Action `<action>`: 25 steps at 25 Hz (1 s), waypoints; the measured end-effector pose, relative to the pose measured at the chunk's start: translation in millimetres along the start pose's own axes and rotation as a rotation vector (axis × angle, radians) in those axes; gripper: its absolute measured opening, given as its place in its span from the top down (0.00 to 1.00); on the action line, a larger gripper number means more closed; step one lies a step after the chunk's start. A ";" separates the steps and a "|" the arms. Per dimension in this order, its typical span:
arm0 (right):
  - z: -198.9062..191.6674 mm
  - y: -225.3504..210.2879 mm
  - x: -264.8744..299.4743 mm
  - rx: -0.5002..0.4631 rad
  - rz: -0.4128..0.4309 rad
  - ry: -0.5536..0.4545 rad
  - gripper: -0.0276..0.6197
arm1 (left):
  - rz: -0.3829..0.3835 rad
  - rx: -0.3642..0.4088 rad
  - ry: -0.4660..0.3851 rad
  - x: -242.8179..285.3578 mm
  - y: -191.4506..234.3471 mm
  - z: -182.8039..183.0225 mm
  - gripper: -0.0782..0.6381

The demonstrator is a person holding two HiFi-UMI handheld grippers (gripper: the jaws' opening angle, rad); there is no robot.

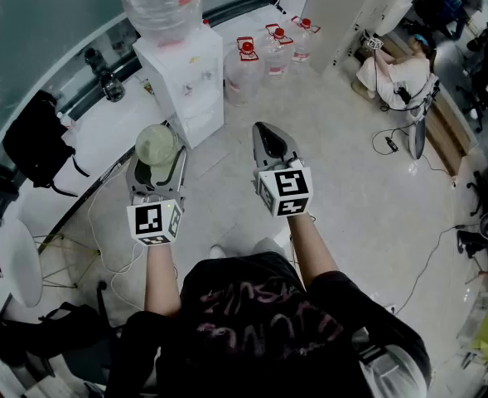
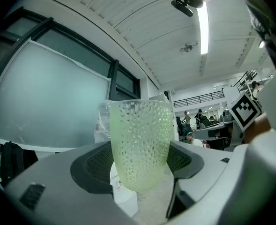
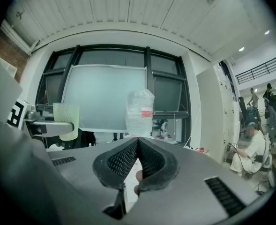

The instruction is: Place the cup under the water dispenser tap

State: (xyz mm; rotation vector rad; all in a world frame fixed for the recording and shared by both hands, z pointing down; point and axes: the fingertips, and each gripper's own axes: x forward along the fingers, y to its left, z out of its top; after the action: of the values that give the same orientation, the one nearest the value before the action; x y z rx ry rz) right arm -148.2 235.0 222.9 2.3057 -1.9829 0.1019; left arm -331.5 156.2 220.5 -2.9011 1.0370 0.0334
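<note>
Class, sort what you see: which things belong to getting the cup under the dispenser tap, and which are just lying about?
Job: cup, held in the left gripper; dispenser.
Lying about: floor bottles; black bag; cable.

Head view, near to far: the cup (image 1: 154,143) sits between the jaws of the left gripper (image 1: 156,159), with the right gripper (image 1: 270,135) beside it to the right, apart. Ahead stands the water dispenser (image 1: 186,81), a bottle (image 1: 161,2) on top. Jugs (image 1: 268,52) stand on the floor (image 1: 343,189) to the dispenser's right.
</note>
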 end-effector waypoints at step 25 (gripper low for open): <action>-11.6 58.6 -22.7 -0.022 -0.059 0.057 0.94 | -0.106 -0.026 -0.004 -44.8 9.2 -8.2 0.40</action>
State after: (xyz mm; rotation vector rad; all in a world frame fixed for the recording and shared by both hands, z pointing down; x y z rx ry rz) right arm -209.4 250.0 233.6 2.3186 -1.8787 0.1383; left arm -372.0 176.9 230.0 -2.9726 0.8874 0.0480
